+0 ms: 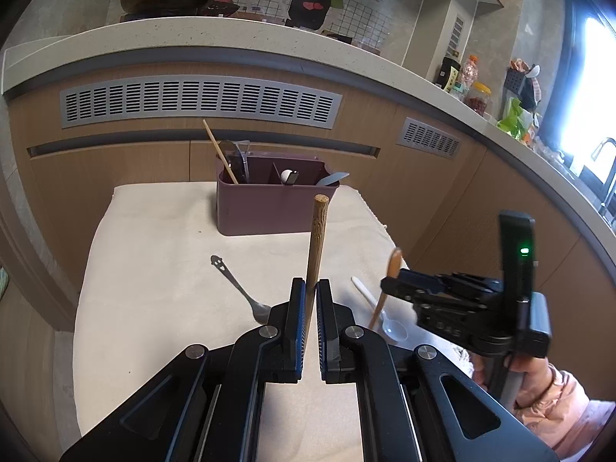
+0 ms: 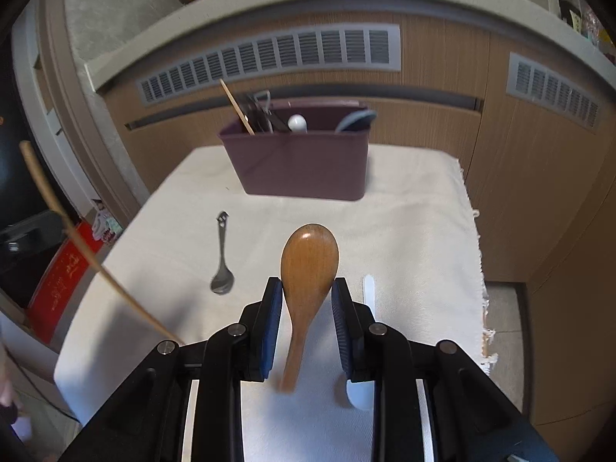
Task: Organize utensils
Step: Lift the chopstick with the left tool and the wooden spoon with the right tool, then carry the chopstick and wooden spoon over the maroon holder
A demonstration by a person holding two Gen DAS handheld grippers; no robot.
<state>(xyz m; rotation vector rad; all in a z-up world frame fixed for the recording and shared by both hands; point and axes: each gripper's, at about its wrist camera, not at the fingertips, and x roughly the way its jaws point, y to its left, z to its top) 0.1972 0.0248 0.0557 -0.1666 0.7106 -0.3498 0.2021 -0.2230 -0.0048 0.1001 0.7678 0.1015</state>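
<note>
My left gripper (image 1: 311, 288) is shut on a wooden chopstick (image 1: 316, 238), held above the cloth and pointing toward the maroon utensil caddy (image 1: 269, 208). The chopstick also shows at the left of the right wrist view (image 2: 69, 227). My right gripper (image 2: 307, 288) is shut on a wooden spoon (image 2: 308, 265), bowl end forward, lifted above the cloth. It shows in the left wrist view (image 1: 392, 269) with the right gripper (image 1: 389, 283). A metal spoon (image 2: 222, 258) and a white plastic spoon (image 2: 367, 292) lie on the cloth. The caddy (image 2: 304, 165) holds a chopstick and other utensils.
A cream cloth (image 2: 415, 231) covers the small table, with a fringed right edge. Wood-panelled cabinets with grey vents (image 1: 200, 102) stand behind. A counter above carries bottles and jars (image 1: 475, 88) at the right. A red box (image 2: 61, 273) sits on the floor at the left.
</note>
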